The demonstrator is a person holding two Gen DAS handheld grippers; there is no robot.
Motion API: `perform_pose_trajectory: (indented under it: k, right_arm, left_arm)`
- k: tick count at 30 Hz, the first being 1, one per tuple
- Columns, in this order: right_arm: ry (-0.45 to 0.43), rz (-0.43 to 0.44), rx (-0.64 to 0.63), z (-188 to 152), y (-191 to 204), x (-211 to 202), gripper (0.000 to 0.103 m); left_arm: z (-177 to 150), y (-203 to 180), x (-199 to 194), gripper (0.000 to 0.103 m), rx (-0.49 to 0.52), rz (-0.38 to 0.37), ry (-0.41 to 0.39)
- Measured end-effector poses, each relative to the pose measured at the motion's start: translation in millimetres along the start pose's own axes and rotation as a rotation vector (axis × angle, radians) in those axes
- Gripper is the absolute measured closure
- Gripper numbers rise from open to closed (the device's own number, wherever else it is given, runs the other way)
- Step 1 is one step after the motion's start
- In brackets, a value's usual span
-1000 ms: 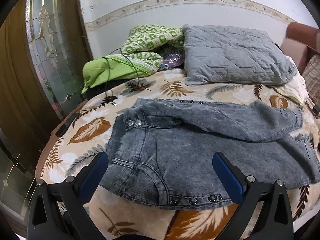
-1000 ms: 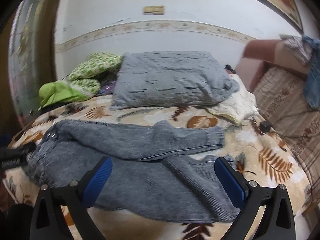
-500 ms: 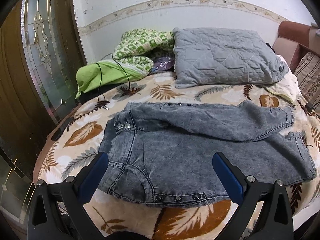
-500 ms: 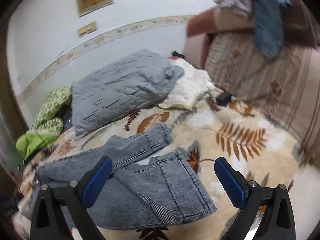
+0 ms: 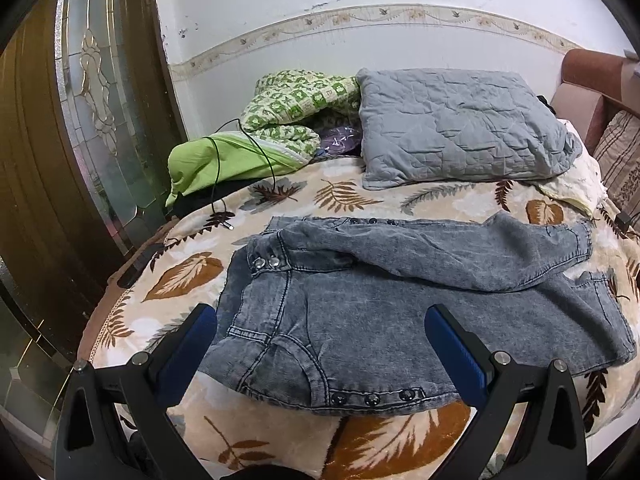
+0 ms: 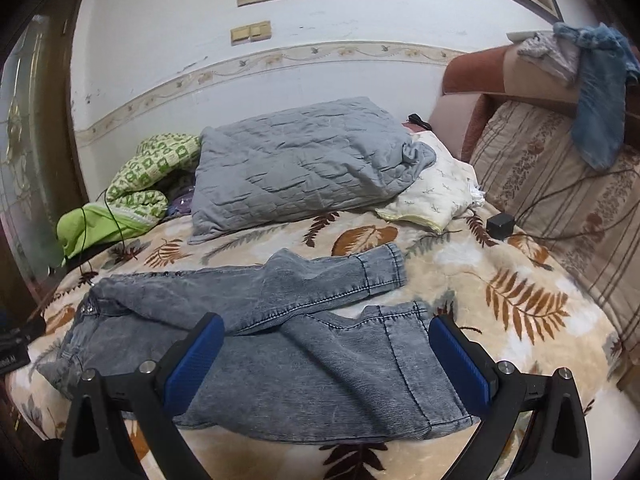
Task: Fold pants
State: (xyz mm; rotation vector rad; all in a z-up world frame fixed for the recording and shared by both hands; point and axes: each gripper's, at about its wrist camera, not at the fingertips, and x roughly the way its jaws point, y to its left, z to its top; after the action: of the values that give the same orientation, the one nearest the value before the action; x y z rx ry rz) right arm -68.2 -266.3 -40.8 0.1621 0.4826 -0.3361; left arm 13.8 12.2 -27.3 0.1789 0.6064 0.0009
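We hold left gripper (image 5: 320, 344) spread, empty, over jeans (image 5: 400, 312) waistband, lower centre | right gripper (image 6: 326, 354) spread, empty, framing leg hems, lower centre | legs uneven; align first.

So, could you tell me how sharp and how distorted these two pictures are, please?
Left wrist view: sharp, evenly lit; the wall border bows from fisheye, corners black. Right wrist view: the jeans crisp, the same bowing, soft indoor light, no glare.
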Motion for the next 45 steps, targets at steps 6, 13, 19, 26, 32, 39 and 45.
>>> perform_pose_trajectory:
  k: [6, 13, 19, 26, 32, 39, 45]
  right_arm:
    - [0.005, 0.006, -0.011, -2, 3, 0, 0.0]
    - [0.008, 0.013, -0.02, -3, 8, 2, 0.0]
    - [0.015, 0.002, -0.001, -3, 2, 4, 0.0]
    - [0.02, -0.016, 0.019, -3, -7, 6, 0.0]
    - [0.024, -0.012, 0.004, -2, -2, 8, 0.0]
    - [0.139, -0.079, 0.136, 26, -68, 59, 0.0]
    - [0.424, 0.013, 0.304, 20, -145, 149, 0.023]
  left_arm:
    - [1, 2, -1, 0.0, -0.006, -0.006, -0.003]
    - [1, 2, -1, 0.0, -0.008, -0.003, -0.003]
    - [2, -1, 4, 0.0, 0.001, -0.008, 0.008]
    - [2, -2, 8, 0.0, 0.004, -0.015, 0.011]
    - [0, -3, 13, 0.0, 0.013, -0.025, 0.024]
    - [-13, -12, 53, 0.0, 0.031, -0.115, 0.182]
    - [-31, -29, 82, 0.0, 0.068, -0.112, 0.264]
